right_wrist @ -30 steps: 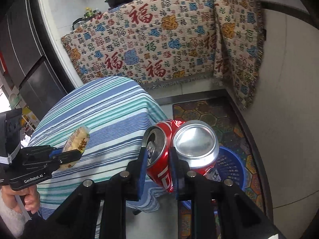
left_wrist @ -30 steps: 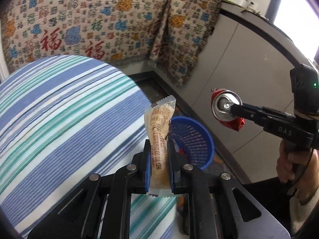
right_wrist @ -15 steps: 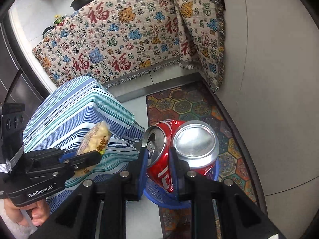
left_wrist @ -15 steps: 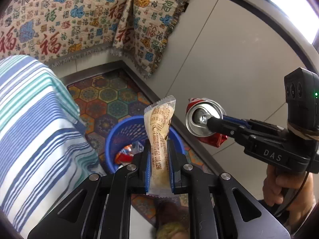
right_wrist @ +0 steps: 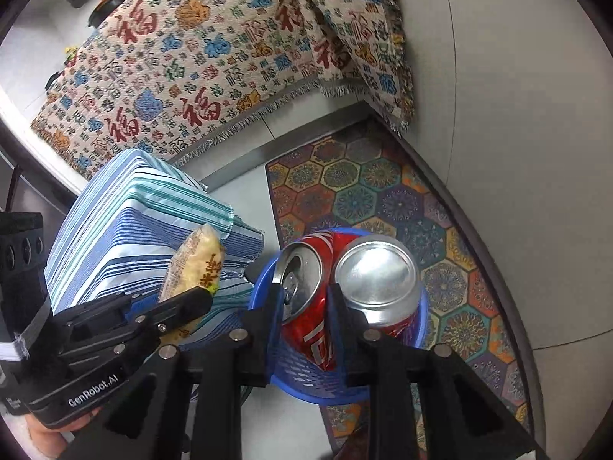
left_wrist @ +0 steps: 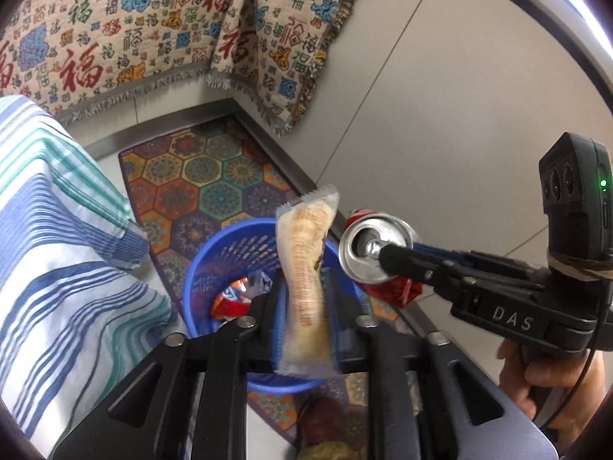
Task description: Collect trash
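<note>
Both of your hands have come away from the striped tabletop (left_wrist: 57, 230) and down, and now they hang over the blue basket (left_wrist: 214, 268) on the floor. A second ago the basket was small and far off past the tabletop edge; now it fills the middle of both views.

Your left gripper (left_wrist: 306, 306) has just been opening its jaws. The snack pack (left_wrist: 306, 268) is between them, blurred and tipped a little, with a gap showing on its right side, so the jaws look loose on it and no longer pinch it. The pack is right above the basket's mouth.

Your right gripper (right_wrist: 306, 303) has just been opening too, but only a little. The bent red can (right_wrist: 318, 306) is folded in two, and the jaws sit on either side of the fold, close against it. I cannot tell if they are pressing on it now. The can is above the basket, just beside the snack pack on its right in the left view.

Inside the basket you can see some bright wrappers (left_wrist: 233, 299) at the bottom. The basket stands on a rug (right_wrist: 383, 191) with many colours, close to the hanging edge of the tabletop cloth. Your right hand (left_wrist: 551, 368) holds the gripper handle at the far right of the left view.
</note>
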The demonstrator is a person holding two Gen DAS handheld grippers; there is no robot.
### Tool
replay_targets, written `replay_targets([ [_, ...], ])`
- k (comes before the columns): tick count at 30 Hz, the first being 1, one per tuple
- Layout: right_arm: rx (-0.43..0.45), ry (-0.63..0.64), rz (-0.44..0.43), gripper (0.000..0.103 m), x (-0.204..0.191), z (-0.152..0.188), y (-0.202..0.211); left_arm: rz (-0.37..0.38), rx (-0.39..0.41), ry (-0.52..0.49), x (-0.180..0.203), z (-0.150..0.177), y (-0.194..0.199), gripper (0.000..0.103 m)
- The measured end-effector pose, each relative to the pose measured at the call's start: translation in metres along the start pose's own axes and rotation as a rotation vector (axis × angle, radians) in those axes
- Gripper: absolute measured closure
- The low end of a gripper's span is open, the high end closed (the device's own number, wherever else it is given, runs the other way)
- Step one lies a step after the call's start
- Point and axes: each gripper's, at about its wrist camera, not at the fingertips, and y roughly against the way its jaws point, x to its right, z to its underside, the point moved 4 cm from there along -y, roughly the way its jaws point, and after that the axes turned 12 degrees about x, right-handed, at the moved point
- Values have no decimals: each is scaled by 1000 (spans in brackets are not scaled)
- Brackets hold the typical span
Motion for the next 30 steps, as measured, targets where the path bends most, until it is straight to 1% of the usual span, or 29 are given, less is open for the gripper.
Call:
replay_targets([
  [1, -12, -14, 11, 55, 4, 2, -4, 8, -3, 14, -1, 0, -6, 41],
  [2, -16, -24, 28, 52, 8, 3, -6, 7, 4, 25, -3, 1, -9, 30],
  [4, -20, -36, 49, 52, 13, 5, -5, 9, -2, 32, -5, 2, -14, 29],
  [6, 1, -44, 47, 47, 17, 3, 2, 8, -4, 39, -5, 2, -14, 28],
  [7, 13, -46, 44, 43, 18, 2, 6, 0, 7, 36, -5, 1, -12, 28],
  [10, 51, -46, 34, 43, 18, -3, 18, -12, 39, 18, 0, -4, -1, 28],
  [11, 65, -42, 40, 43, 18, -6, 22, -19, 53, 12, 2, -6, 6, 25],
  [12, 85, -35, 54, 43, 18, -8, 29, -26, 67, 6, 3, -9, 12, 19],
  [13, 93, -44, 61, 43, 17, -11, 36, -39, 83, -3, 6, -12, 20, 16],
  [15, 129, -39, 80, 36, 17, -14, 54, -48, 105, -22, 13, -15, 38, 5],
  [17, 148, -43, 123, 16, 20, -11, 75, -43, 119, -39, 19, -16, 55, 1],
  [18, 149, -46, 153, 14, 22, -7, 85, -47, 109, -58, 23, -13, 64, 0],
  [20, 152, -44, 197, 9, 23, 1, 105, -84, 102, -85, 27, -6, 79, 0],
  [21, 159, -30, 207, 8, 21, 6, 114, -101, 108, -92, 27, -2, 86, 0],
  [22, 172, -6, 218, 3, 18, 11, 124, -123, 109, -101, 28, 4, 94, 0],
  [23, 179, 20, 236, 0, 16, 15, 131, -149, 113, -106, 28, 9, 101, 0],
  [24, 184, 63, 267, 0, 13, 22, 141, -175, 118, -110, 28, 14, 108, 0],
  [26, 191, 109, 296, 0, 6, 34, 155, -221, 131, -119, 28, 21, 122, 0],
  [29, 227, 119, 293, 0, -1, 51, 179, -302, 147, -163, 34, 30, 139, 0],
  [30, 235, 125, 291, 0, -4, 57, 185, -318, 149, -172, 35, 32, 142, 0],
])
